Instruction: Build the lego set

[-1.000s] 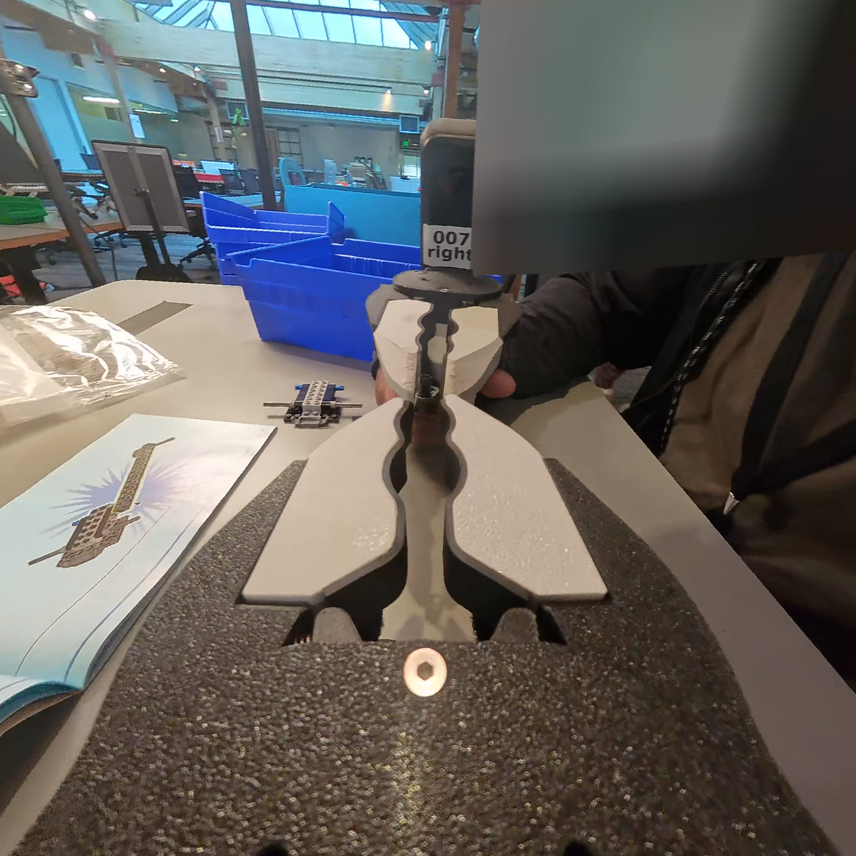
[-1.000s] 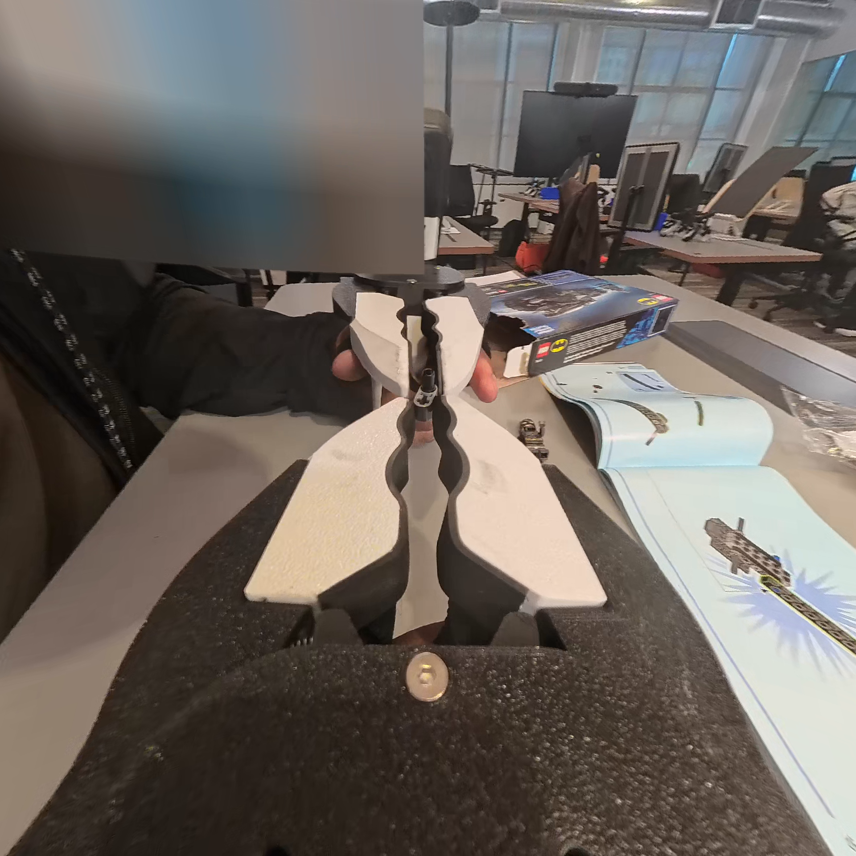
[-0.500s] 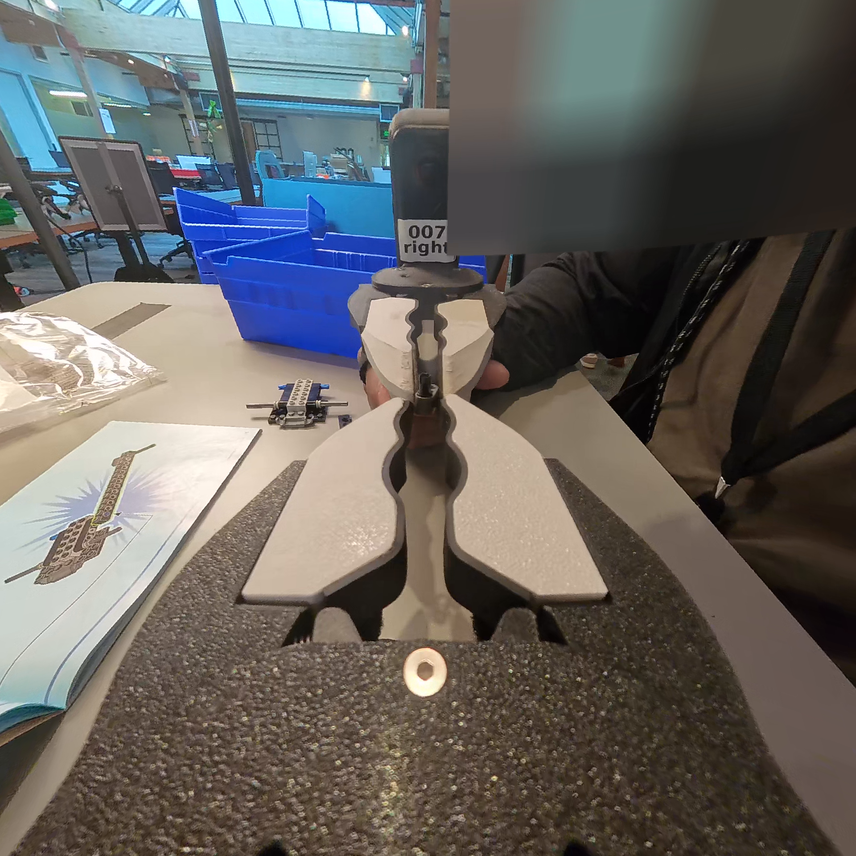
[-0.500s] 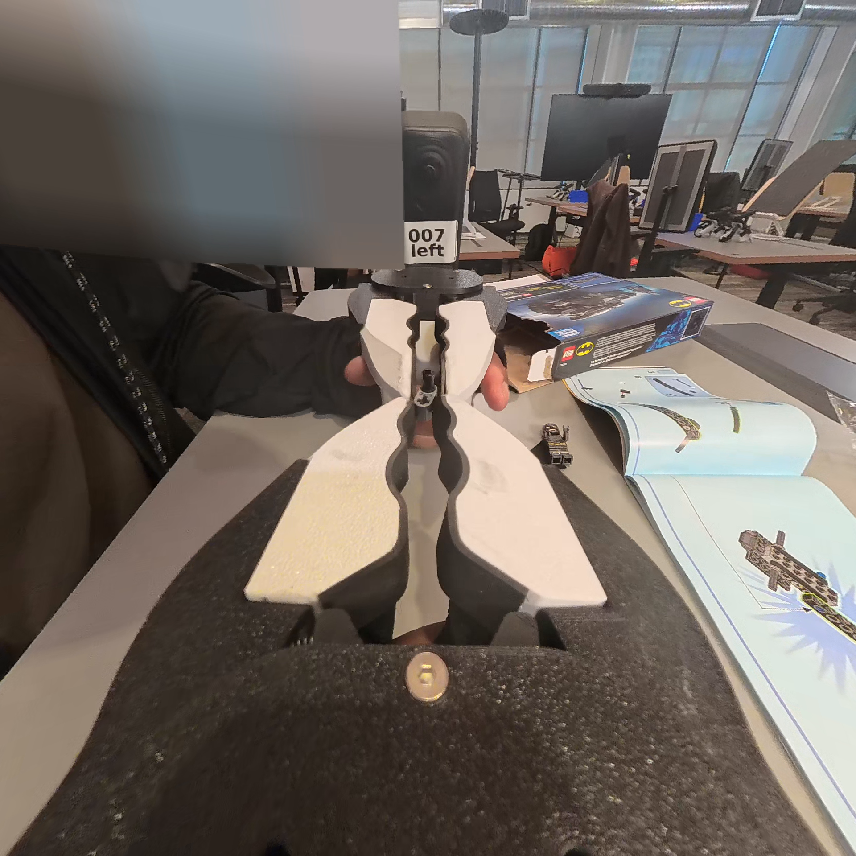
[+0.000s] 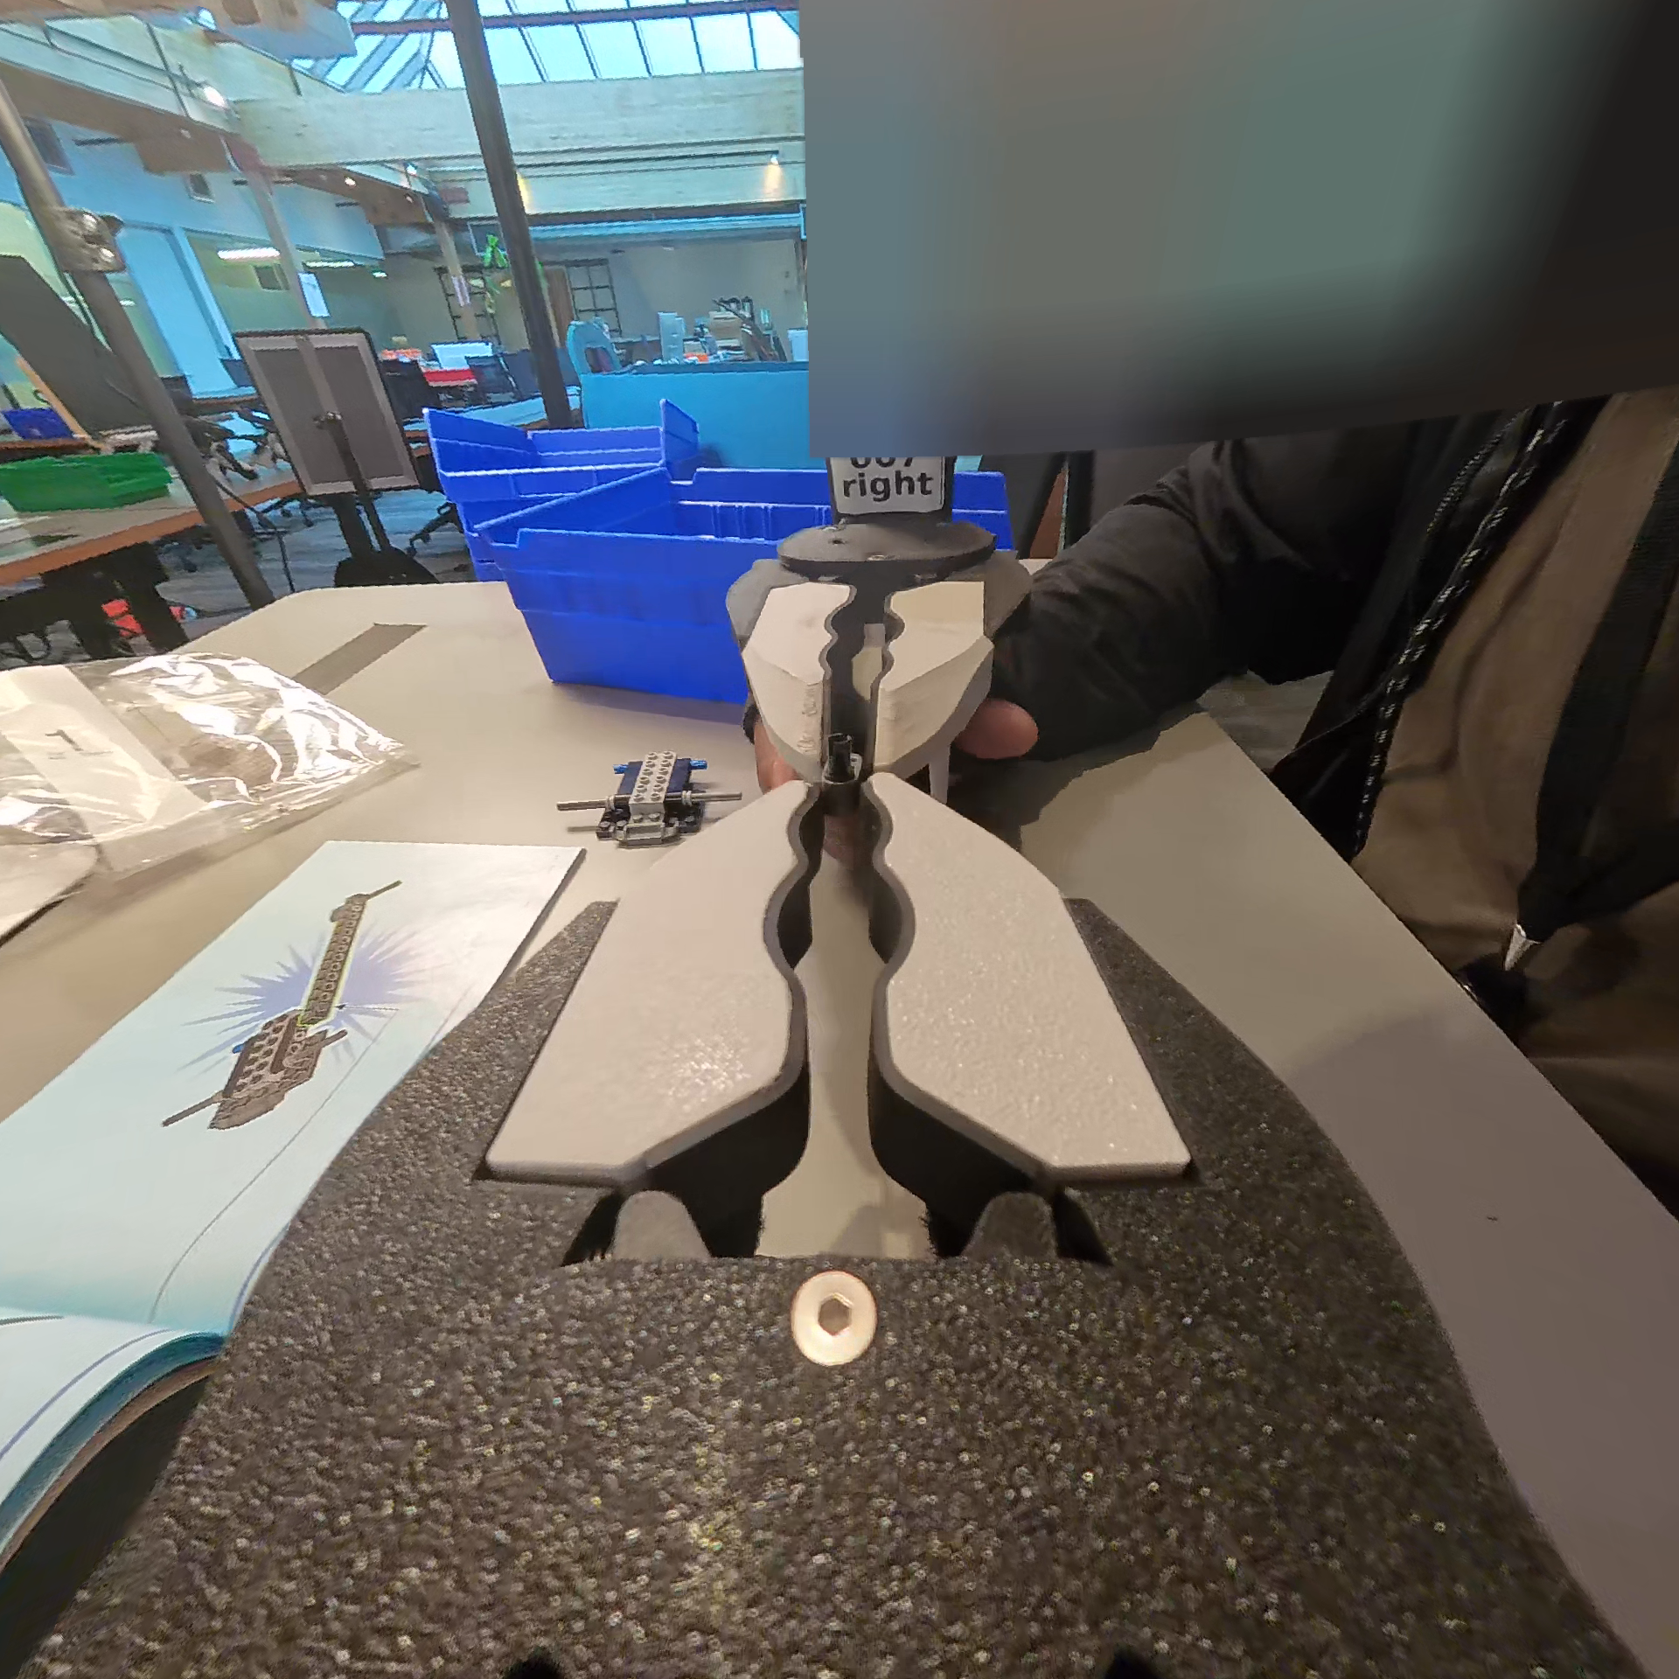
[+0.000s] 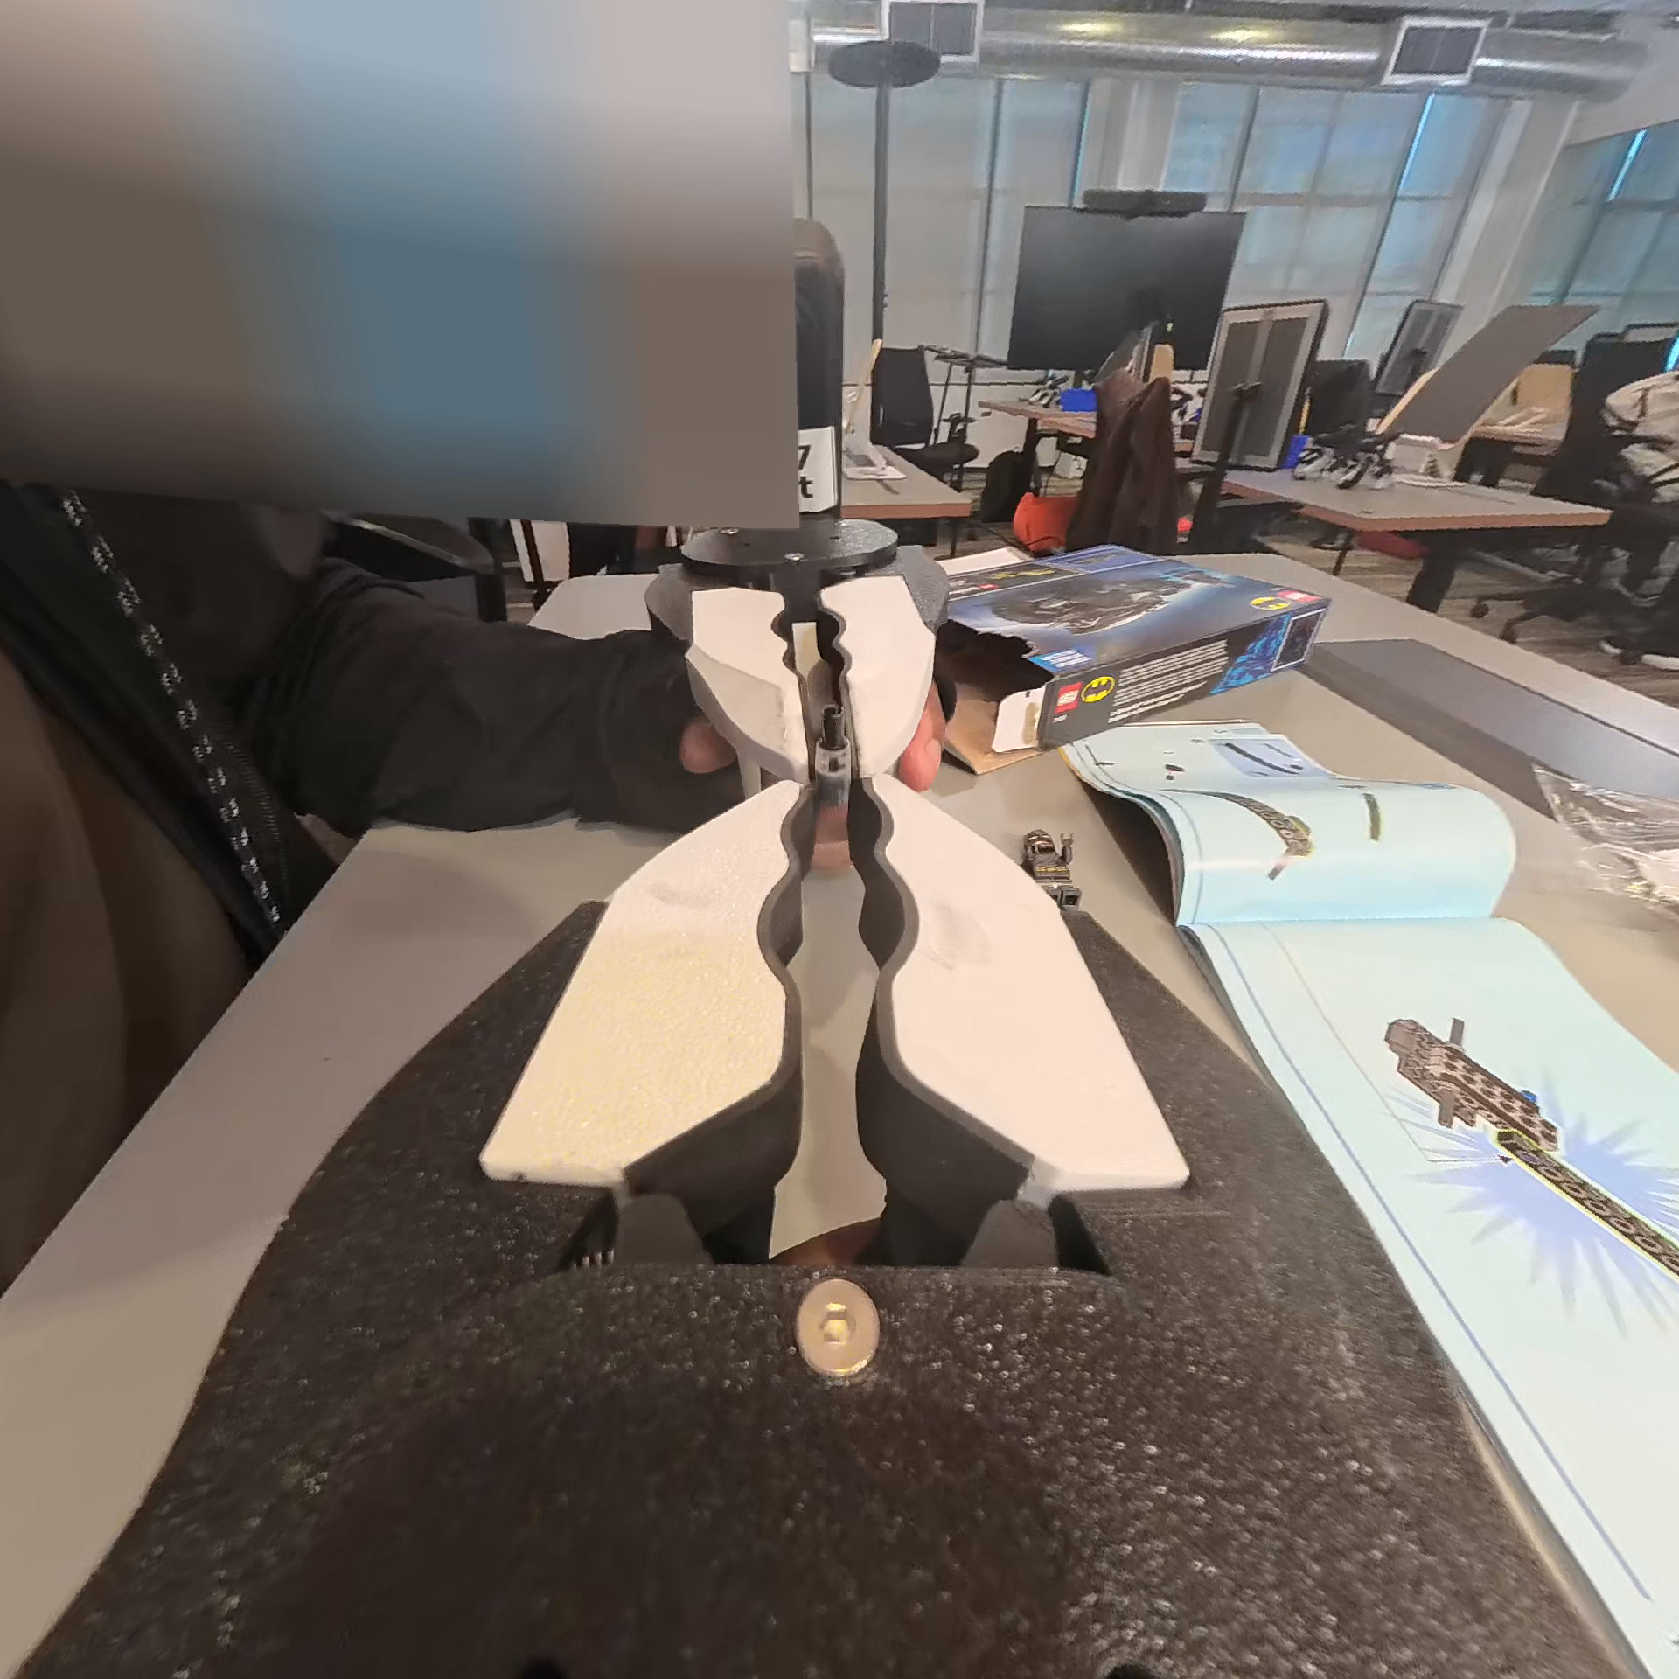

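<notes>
My two grippers meet tip to tip above the grey table [image 5: 1181, 863]. A small black and grey pin piece [image 5: 840, 772] spans the gap between them. My left gripper [image 5: 840, 798] is shut on its dark near end. The right gripper [image 5: 854, 727] faces it, held by a person's hand. In the right wrist view my right gripper [image 6: 831, 798] is shut on the piece's greyish end [image 6: 830, 763]. Its black tip reaches in between the fingers of the left gripper [image 6: 831, 718].
A small blue and grey brick assembly with axles [image 5: 650, 799] lies on the table. An open instruction booklet [image 5: 273, 1045] lies beside it, with a clear bag [image 5: 163, 754], stacked blue bins [image 5: 654, 581], an opened box [image 6: 1136, 636] and a small dark figure [image 6: 1049, 859]. The person sits close by. Left and right tips are no more than a few centimetres apart.
Both grippers stay tip to tip on the piece. My left fingers have drawn a little closer together around it, and both views have shifted slightly.
</notes>
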Demonstrator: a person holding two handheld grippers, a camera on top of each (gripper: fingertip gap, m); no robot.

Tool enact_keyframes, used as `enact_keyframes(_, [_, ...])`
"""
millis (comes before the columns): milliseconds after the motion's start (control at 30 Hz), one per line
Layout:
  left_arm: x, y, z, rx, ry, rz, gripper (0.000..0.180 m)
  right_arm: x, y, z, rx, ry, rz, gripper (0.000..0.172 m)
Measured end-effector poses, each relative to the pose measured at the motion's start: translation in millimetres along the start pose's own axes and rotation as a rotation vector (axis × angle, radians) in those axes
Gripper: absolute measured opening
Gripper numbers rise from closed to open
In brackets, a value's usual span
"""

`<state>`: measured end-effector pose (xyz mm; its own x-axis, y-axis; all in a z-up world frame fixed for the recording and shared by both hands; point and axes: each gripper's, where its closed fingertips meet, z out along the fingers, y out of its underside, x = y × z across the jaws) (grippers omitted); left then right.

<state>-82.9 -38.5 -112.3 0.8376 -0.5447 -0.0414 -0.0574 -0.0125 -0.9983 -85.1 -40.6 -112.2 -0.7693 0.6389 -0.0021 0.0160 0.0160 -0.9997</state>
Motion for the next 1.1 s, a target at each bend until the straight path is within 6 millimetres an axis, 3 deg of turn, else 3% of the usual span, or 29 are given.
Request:
enact_keyframes(533, [-2.9,8.7,3.3,-0.048,-0.027,0.029,0.007,3.8,3.9,-0.9,-0.017,0.02,0.016,0.011])
enact_keyframes(1100, [-2.1,4.8,0.0,-0.013,-0.025,0.01,0.007,4.2,6.4,5.3,-0.036,0.008,0.04,0.007])
